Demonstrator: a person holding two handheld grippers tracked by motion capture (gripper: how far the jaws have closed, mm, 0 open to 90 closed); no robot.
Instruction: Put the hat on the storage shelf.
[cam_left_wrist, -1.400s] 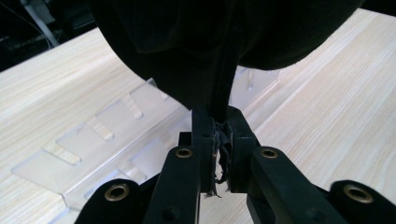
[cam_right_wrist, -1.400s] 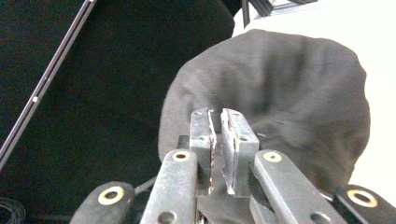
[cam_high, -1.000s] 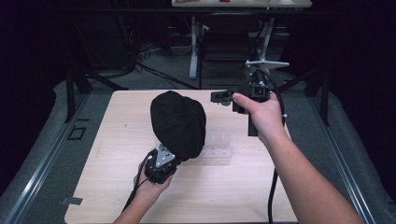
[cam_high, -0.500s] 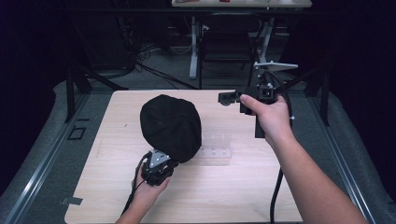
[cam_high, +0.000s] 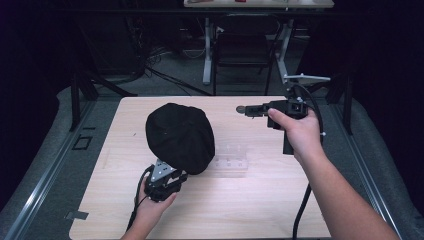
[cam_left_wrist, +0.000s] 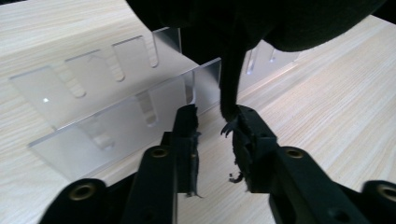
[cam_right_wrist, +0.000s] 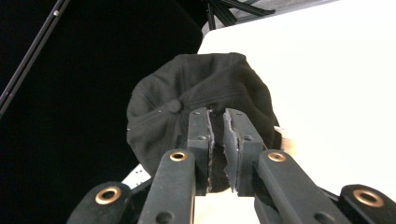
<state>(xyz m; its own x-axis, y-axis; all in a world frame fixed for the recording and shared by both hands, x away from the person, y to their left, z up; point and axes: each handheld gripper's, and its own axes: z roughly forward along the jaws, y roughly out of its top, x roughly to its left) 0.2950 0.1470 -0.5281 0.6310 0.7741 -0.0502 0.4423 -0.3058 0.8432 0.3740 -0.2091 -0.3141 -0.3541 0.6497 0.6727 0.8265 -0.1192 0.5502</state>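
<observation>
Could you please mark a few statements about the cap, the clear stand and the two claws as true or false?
1. The black cap is lifted by the left claw. True.
2. The right claw grips the cap's button. False: its jaws are nearly closed on nothing, apart from the cap.
3. A clear acrylic stand rests on the wooden table. True.
4. The stand lies on the floor beside the table. False: it sits on the tabletop, under the cap's edge.
5. The left claw's jaws are pressed together. False: a gap shows between them, with cap fabric against one jaw.
</observation>
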